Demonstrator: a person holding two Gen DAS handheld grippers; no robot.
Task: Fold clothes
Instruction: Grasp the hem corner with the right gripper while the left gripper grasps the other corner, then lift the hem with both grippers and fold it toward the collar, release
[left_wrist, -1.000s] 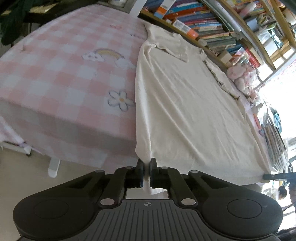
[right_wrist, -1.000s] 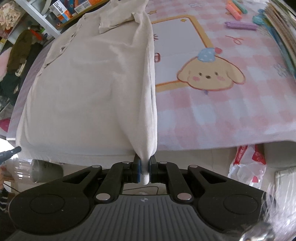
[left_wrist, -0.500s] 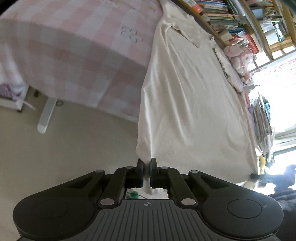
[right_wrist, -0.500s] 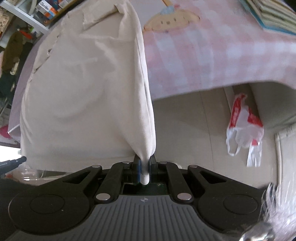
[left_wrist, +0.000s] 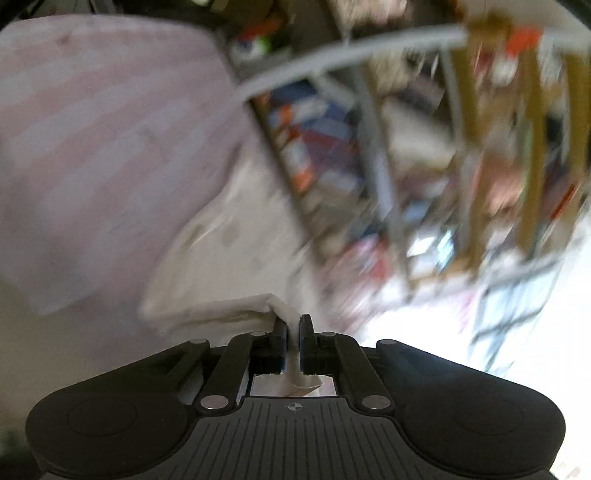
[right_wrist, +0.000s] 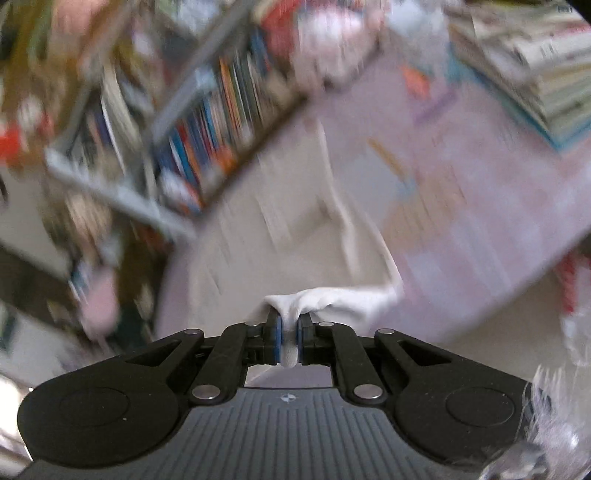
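— What are the grippers doing?
— The left gripper is pinching a corner of the cream shirt; the right gripper is clamping another corner.
— Where is the shirt lying?
— It is trailing across the pink checked bed beside the bookshelf; everything is blurring.

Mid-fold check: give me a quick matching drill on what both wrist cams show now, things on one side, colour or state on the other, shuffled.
Things:
1. left gripper
2. cream cotton garment
3. pink checked table cover
4. stacked books

States:
A. piled on the far right corner of the cover
B. spread beneath the cloth
C. shut on a bottom corner of the cloth
D. pinched at two corners, far end lying on the table

Pairs: 1-C, 2-D, 3-B, 4-A
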